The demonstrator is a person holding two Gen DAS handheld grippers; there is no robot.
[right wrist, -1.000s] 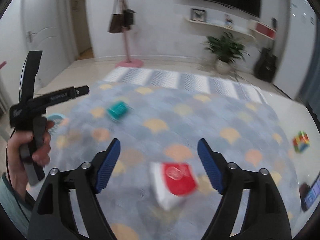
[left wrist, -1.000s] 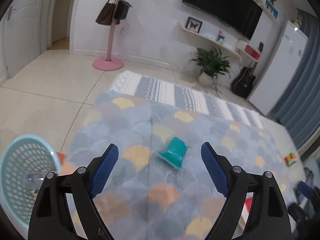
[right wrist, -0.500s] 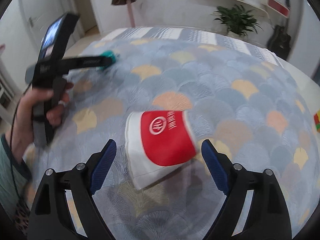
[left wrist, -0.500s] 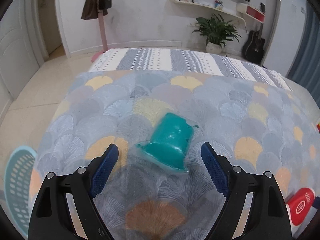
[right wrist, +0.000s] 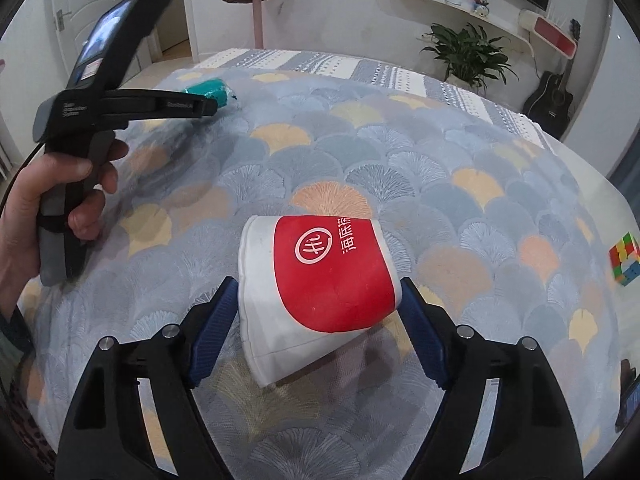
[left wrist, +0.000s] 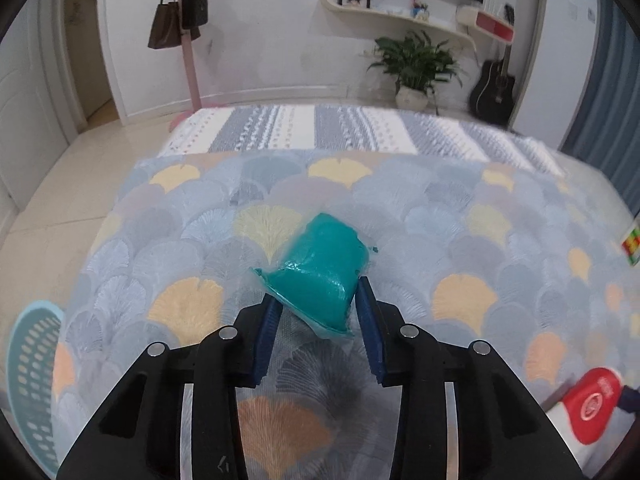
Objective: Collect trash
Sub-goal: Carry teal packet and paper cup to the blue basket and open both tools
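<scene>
- Trash lies in two pieces on a large rug with a blue, grey and yellow fan-shell pattern (left wrist: pixel 460 216); places below are given from this rug.
- Off the rug's left edge, low in the left wrist view, stands a pale blue perforated plastic basket (left wrist: pixel 34 364) on the bare floor.
- On the rug's left part sits a crumpled teal plastic cup (left wrist: pixel 322 276), rim toward the camera.
- The left gripper (left wrist: pixel 320 300) has just been closing, and its blue pads now press both sides of the teal cup near the rim, which looks squeezed.
- In the right wrist view a person's hand (right wrist: pixel 48 200) grips the handle of that left gripper, above the rug's left side.
- Nearer the rug's middle lies a flattened red-and-white paper cup (right wrist: pixel 320 284) on its side.
- The right gripper (right wrist: pixel 320 308) has been narrowing slightly; its pads flank the paper cup, seemingly just touching its edges without denting it.
- Off the rug's right edge rests a multicoloured puzzle cube (right wrist: pixel 624 258).
</scene>
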